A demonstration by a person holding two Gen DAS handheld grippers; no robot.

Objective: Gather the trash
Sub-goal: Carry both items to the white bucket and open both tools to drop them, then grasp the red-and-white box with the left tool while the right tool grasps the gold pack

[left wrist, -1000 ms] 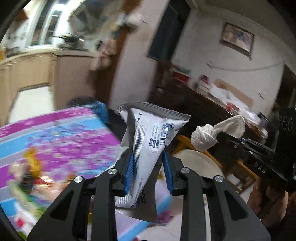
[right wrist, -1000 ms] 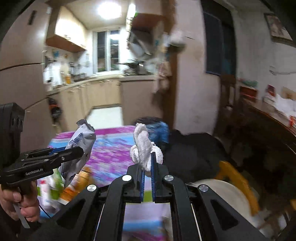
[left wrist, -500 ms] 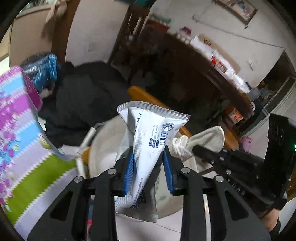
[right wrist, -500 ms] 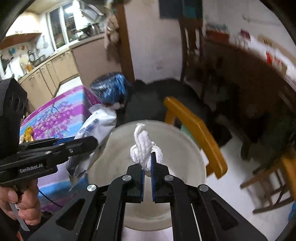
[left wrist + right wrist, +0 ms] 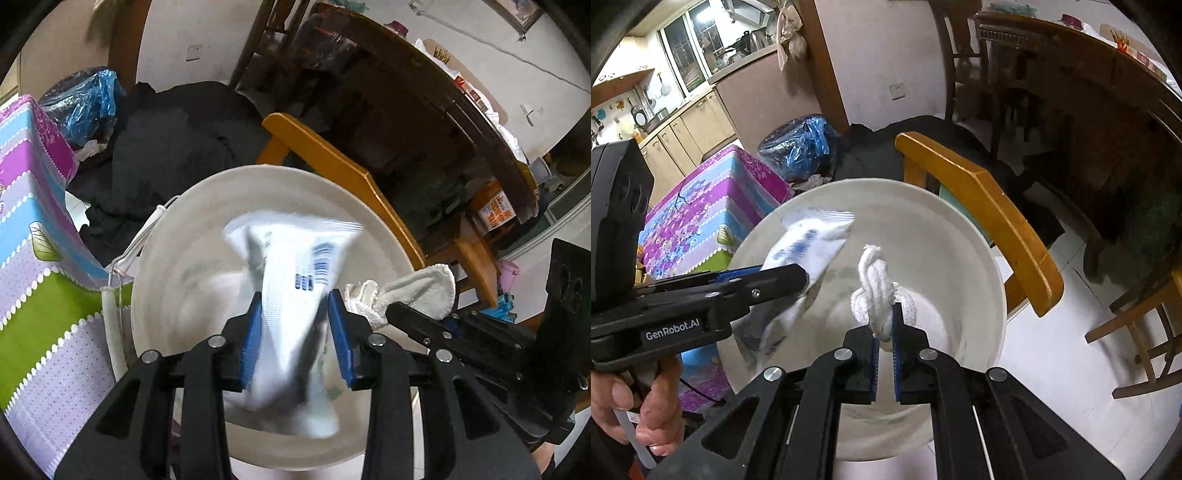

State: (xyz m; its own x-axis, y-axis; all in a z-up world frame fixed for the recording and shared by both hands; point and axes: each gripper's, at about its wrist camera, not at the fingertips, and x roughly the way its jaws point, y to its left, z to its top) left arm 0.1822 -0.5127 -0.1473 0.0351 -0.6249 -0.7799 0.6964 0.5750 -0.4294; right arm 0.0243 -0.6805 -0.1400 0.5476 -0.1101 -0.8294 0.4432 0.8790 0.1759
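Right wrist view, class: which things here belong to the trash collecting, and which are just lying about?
Part of the job:
- white bucket
- white wrapper, between the opening jaws of the left gripper
- knotted white cloth, pinched in the right gripper

Just lying about:
- yellow wooden chair
- patterned tablecloth
- blue plastic bag
- dark wooden table

Bucket (image 5: 964, 229) mouth open; chair (image 5: 990, 214) crowds its rim.

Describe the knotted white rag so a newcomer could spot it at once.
Find the big white bucket beside the yellow chair. Above its mouth the right gripper pinches the rag. Unlike the blurred printed wrapper to its left, it is plain ribbed cloth tied in a knot.
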